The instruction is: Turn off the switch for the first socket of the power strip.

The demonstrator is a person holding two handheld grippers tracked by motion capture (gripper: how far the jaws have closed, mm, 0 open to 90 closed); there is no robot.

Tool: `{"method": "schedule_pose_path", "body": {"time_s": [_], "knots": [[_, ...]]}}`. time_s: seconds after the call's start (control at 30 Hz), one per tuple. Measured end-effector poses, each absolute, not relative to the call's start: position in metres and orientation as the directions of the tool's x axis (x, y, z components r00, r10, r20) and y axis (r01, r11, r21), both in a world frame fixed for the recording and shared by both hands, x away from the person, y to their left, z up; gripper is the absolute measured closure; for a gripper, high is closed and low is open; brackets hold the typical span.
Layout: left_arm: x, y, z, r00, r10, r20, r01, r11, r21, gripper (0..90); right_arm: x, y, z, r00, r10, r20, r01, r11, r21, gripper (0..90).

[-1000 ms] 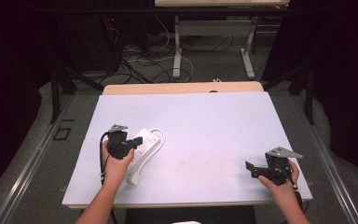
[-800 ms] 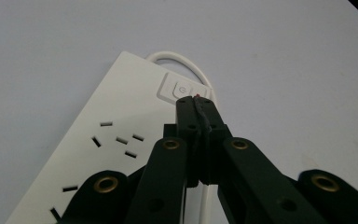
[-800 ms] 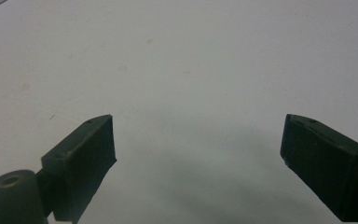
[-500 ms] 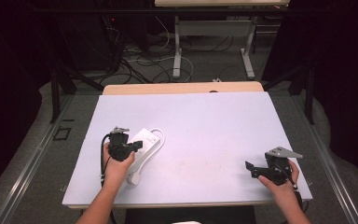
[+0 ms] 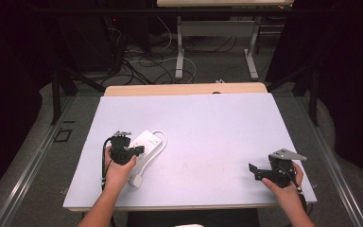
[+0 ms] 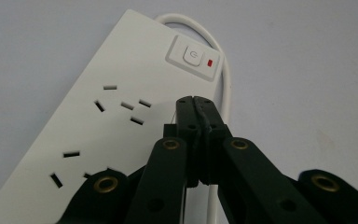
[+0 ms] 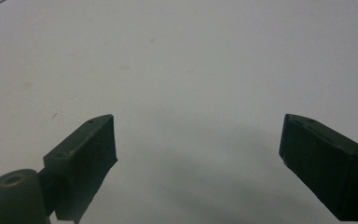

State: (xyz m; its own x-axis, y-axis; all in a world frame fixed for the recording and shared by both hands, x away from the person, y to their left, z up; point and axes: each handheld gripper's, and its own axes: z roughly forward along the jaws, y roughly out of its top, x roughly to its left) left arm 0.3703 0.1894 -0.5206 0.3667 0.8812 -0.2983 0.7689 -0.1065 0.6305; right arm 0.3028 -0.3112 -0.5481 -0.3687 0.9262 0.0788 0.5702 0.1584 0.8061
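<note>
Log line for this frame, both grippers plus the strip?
left gripper: shut, over power strip | right gripper: open, above bare table | strip switch: untouched

In the left gripper view we lose the near end of the power strip (image 6: 98,121) off the lower left edge, and the left gripper (image 6: 196,103), its jaws pressed together, covers some of the sockets and part of the white cord (image 6: 223,79). From above, the left hand (image 5: 118,168) hides the strip's middle. The right gripper (image 7: 198,149) jaws are cut by the bottom edge.
</note>
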Motion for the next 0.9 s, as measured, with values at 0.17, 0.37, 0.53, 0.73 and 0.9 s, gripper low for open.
{"method": "schedule_pose_path", "body": {"time_s": [0.17, 0.37, 0.53, 0.73, 0.9], "knots": [[0.3703, 0.1897, -0.5223, 0.360, 0.885, -0.295, 0.772, -0.104, 0.627, 90.0, 0.3028, -0.3114, -0.5481, -0.369, 0.926, 0.081, 0.570, 0.157, 0.806, 10.4], [0.3711, 0.1901, -0.5241, 0.358, 0.886, -0.293, 0.782, -0.114, 0.613, 90.0, 0.3029, -0.3113, -0.5482, -0.369, 0.926, 0.079, 0.570, 0.159, 0.806, 10.4], [0.3712, 0.1899, -0.5261, 0.349, 0.891, -0.290, 0.780, -0.105, 0.616, 90.0, 0.3031, -0.3114, -0.5483, -0.369, 0.926, 0.079, 0.571, 0.159, 0.805, 10.4], [0.3717, 0.1906, -0.5280, 0.348, 0.892, -0.289, 0.788, -0.111, 0.606, 90.0, 0.3031, -0.3113, -0.5484, -0.371, 0.925, 0.079, 0.571, 0.161, 0.805, 10.5], [0.3723, 0.1905, -0.5290, 0.346, 0.894, -0.285, 0.783, -0.107, 0.613, 90.0, 0.3030, -0.3110, -0.5486, -0.370, 0.925, 0.080, 0.574, 0.160, 0.803, 10.7]]}}
